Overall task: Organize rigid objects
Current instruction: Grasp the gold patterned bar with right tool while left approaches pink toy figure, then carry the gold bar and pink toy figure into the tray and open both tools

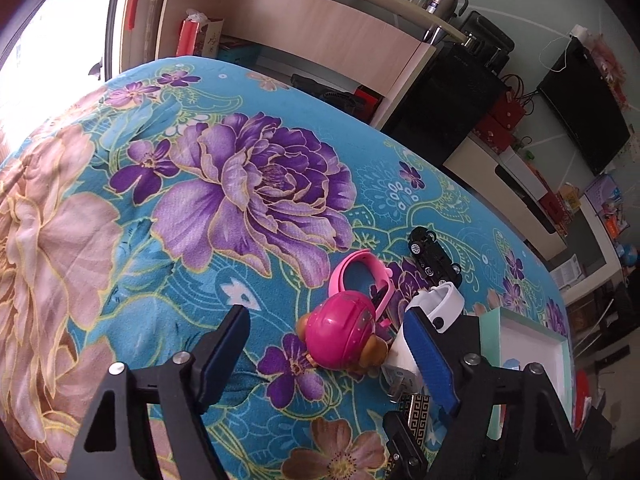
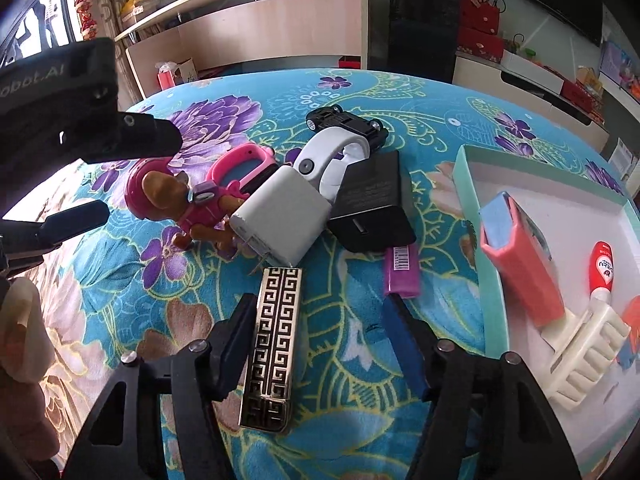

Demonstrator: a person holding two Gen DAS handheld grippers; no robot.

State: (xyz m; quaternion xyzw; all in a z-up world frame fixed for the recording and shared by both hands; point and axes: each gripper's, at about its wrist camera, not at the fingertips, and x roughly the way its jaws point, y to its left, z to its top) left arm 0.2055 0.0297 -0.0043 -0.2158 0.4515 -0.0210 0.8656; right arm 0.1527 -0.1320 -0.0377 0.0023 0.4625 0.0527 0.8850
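A pink-helmeted toy figure (image 1: 344, 336) lies on the floral blanket between the fingers of my left gripper (image 1: 326, 316). The jaws stand apart and the left pad is clear of the toy. In the right wrist view the same gripper (image 2: 132, 176) straddles the toy (image 2: 180, 204) from the left. My right gripper (image 2: 320, 300) is open over a gold-patterned black case (image 2: 272, 348), which lies against its left finger, with the right finger well apart. Beyond are a white charger (image 2: 280, 220), a black charger (image 2: 372, 204), a purple lighter (image 2: 400, 272), a white wristband (image 2: 332, 156), a pink band (image 2: 240, 164) and a black toy car (image 2: 344, 120).
A teal-rimmed white box (image 2: 468, 200) at the right holds a pink and blue case (image 2: 520, 256), a red tube (image 2: 602, 272) and a cream comb-like piece (image 2: 588, 352). Shelving, a black cabinet and a television stand beyond the bed's far edge.
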